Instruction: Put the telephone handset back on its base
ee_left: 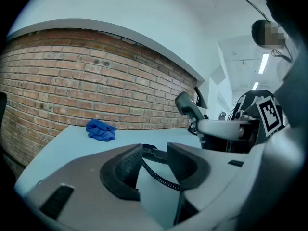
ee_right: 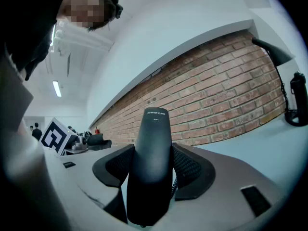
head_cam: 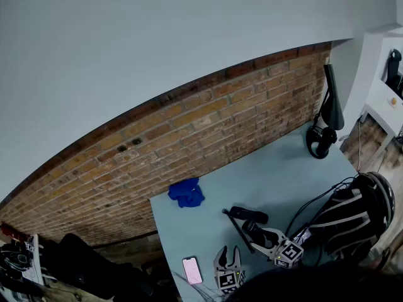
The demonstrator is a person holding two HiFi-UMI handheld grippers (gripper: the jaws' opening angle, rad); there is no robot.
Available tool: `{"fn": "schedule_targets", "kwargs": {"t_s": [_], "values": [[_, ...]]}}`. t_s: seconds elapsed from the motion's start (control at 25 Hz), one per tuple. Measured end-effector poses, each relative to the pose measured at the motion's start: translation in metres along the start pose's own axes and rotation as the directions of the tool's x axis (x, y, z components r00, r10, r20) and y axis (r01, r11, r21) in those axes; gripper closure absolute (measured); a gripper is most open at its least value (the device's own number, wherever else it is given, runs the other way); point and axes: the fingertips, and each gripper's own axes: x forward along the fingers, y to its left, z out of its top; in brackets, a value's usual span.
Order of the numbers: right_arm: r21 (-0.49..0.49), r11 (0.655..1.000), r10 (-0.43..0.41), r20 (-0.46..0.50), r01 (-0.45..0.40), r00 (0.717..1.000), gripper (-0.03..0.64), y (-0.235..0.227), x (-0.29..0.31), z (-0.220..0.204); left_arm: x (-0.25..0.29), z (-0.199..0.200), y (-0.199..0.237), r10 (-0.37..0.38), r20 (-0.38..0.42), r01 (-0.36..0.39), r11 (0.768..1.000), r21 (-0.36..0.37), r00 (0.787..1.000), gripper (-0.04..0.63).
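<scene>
My right gripper [head_cam: 252, 226] is shut on the black telephone handset [head_cam: 249, 216] over the near part of the pale blue table [head_cam: 277, 175]. In the right gripper view the handset [ee_right: 154, 162] stands upright between both pads of that gripper [ee_right: 153, 170]. Its coiled cord [head_cam: 238, 231] runs down toward the table's near edge. My left gripper [head_cam: 228, 251] stands open just left of it, holding nothing. Through the left gripper's [ee_left: 156, 165] jaws the cord [ee_left: 156, 174] leads to a dark flat part [ee_left: 150, 151]; I cannot tell whether that is the base. The handset [ee_left: 188, 107] also shows there, raised.
A blue cloth [head_cam: 186, 192] lies at the table's far left by the brick wall [head_cam: 208, 131]. A pink smartphone [head_cam: 192, 270] lies near the front left edge. A black lamp and headphones [head_cam: 322, 137] stand at the far right corner. A backpack [head_cam: 359, 212] sits right of the table.
</scene>
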Motion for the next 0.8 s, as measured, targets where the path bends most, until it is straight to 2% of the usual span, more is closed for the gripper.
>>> {"fn": "schedule_targets", "kwargs": {"t_s": [0.52, 0.8], "values": [[-0.009, 1.0, -0.001, 0.016, 0.002, 1.0, 0.368, -0.01, 0.003, 0.01, 0.005, 0.007, 0.001, -0.006, -0.004, 0.006, 1.0, -0.019, 1.0, 0.41], [-0.02, 1.0, 0.011, 0.008, -0.011, 1.0, 0.368, -0.011, 0.009, 0.017, 0.013, 0.005, 0.006, -0.008, 0.032, 0.009, 1.0, -0.01, 0.999, 0.41]]}}
